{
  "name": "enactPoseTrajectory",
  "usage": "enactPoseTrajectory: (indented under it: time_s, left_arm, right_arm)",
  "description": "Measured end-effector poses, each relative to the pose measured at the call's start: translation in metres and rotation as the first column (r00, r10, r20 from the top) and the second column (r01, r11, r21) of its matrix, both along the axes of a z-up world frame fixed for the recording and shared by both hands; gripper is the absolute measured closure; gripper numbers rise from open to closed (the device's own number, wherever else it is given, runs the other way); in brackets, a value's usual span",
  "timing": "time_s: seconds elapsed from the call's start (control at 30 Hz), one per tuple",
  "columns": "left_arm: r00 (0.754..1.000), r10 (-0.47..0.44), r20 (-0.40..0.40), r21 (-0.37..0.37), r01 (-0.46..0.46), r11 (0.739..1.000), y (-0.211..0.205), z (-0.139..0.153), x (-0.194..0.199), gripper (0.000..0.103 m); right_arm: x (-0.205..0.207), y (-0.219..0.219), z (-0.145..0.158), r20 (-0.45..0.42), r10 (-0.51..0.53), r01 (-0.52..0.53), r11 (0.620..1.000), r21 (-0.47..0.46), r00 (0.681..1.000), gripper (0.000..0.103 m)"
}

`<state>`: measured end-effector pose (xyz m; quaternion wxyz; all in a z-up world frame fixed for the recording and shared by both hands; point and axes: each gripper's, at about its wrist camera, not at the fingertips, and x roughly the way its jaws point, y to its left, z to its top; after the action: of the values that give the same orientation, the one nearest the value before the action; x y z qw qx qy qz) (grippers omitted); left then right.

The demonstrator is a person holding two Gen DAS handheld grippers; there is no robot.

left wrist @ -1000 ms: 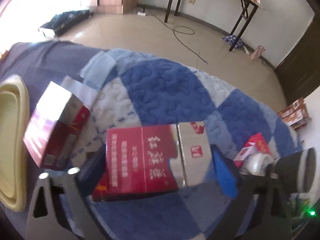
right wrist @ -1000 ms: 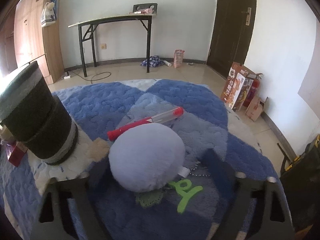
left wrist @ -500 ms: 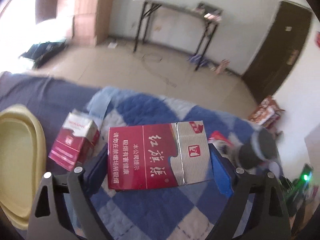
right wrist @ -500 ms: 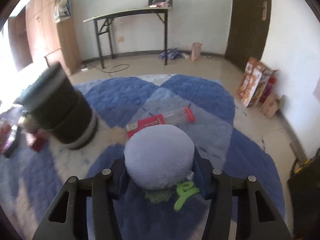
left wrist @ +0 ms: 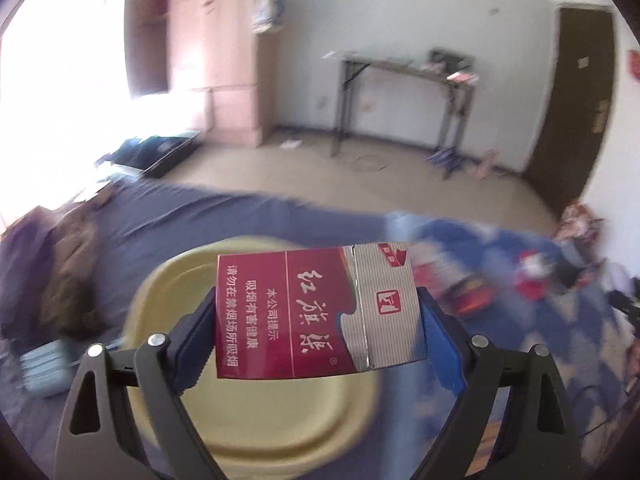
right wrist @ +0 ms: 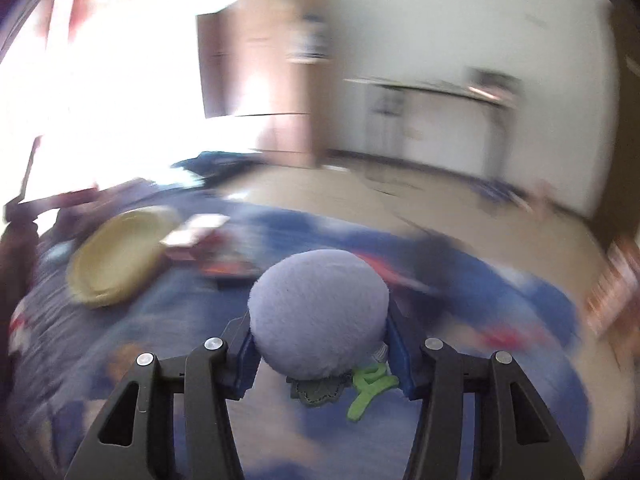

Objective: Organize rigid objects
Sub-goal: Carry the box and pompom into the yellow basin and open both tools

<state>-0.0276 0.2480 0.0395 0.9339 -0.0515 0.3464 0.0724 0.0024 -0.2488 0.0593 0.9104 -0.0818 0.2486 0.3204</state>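
My left gripper [left wrist: 318, 334] is clamped on a red-and-silver cardboard cigarette pack with white Chinese lettering [left wrist: 316, 312]. Its blue-padded fingers [left wrist: 438, 340] press the pack's two short ends, and the pack lies sideways between them, printed face toward the camera. The pack is held in the air above a pale yellow plastic tray with rounded corners [left wrist: 280, 420], which rests on a blue-and-white quilted bed cover [left wrist: 540, 360]. To the right on the cover I see several small red items, too blurred to identify.

My right gripper [right wrist: 318, 350] is closed on a round lavender plush ball [right wrist: 318, 312], one finger on each side. A dark green felt piece [right wrist: 316, 390] and a bright green strap [right wrist: 370, 386] hang under the ball. In the right wrist view the same yellow tray [right wrist: 116, 264] sits well off to the left on the cover [right wrist: 200, 340], with a light-topped box just beside its right rim; blur prevents further detail.

A wooden wardrobe [left wrist: 216, 52] and a black-legged folding table [left wrist: 404, 88] stand against the far wall.
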Motion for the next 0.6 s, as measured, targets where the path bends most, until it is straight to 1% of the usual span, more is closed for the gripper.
enactPoseTrajectory:
  time_s: [0.03,0.1,0.13,0.2,0.27,0.3,0.33,0.4,0.43,0.53,0.6]
  left_arm:
    - [0.999,0.025,-0.026,0.026,-0.025,0.999,0.016,-0.006,0.004,0.013]
    - [0.996,0.051,-0.071,0.048,-0.048,0.998,0.038,-0.021,0.009,0.013]
    - [0.995,0.059,-0.083,0.036,-0.056,0.998,0.048,-0.027,0.013,0.013]
    - [0.992,0.058,-0.115,0.022,-0.056,0.998,0.061,-0.041,0.021,0.013]
    - [0.985,0.042,-0.166,0.015,-0.040,0.999,0.073,-0.054,0.033,0.013]
    - [0.981,0.039,-0.191,-0.001,-0.040,0.999,0.079,-0.059,0.038,0.013]
    - [0.976,0.042,-0.214,-0.019,-0.047,0.999,0.083,-0.066,0.049,0.013]
    - [0.972,0.051,-0.230,-0.030,-0.059,0.998,0.091,-0.077,0.059,0.013]
    - [0.967,0.057,-0.249,-0.027,-0.065,0.998,0.091,-0.084,0.064,0.013]
    - [0.959,0.081,-0.272,-0.069,-0.104,0.992,0.103,-0.100,0.069,0.013]
    - [0.954,0.100,-0.283,-0.047,-0.118,0.992,0.108,-0.109,0.072,0.013]
  right_arm:
    - [-0.007,0.042,0.001,0.014,0.101,-0.101,0.995,-0.019,0.995,0.051]
    - [-0.016,0.100,-0.003,0.015,0.238,-0.237,0.970,-0.052,0.971,0.051]
    - [-0.022,0.145,-0.009,-0.012,0.336,-0.336,0.939,-0.069,0.942,0.051]
    - [-0.027,0.199,-0.019,-0.061,0.438,-0.442,0.892,-0.097,0.897,0.051]
    - [-0.030,0.259,-0.033,-0.101,0.521,-0.531,0.833,-0.157,0.847,0.051]
    - [-0.032,0.278,-0.038,-0.106,0.539,-0.550,0.816,-0.179,0.835,0.051]
    - [-0.027,0.304,-0.046,-0.131,0.555,-0.570,0.797,-0.201,0.822,0.051]
    - [-0.021,0.326,-0.056,-0.160,0.557,-0.579,0.784,-0.224,0.815,0.051]
    - [-0.018,0.339,-0.063,-0.173,0.555,-0.581,0.774,-0.251,0.814,0.051]
    - [-0.008,0.352,-0.076,-0.224,0.543,-0.586,0.764,-0.269,0.810,0.051]
    - [-0.009,0.363,-0.082,-0.219,0.540,-0.583,0.758,-0.292,0.812,0.051]
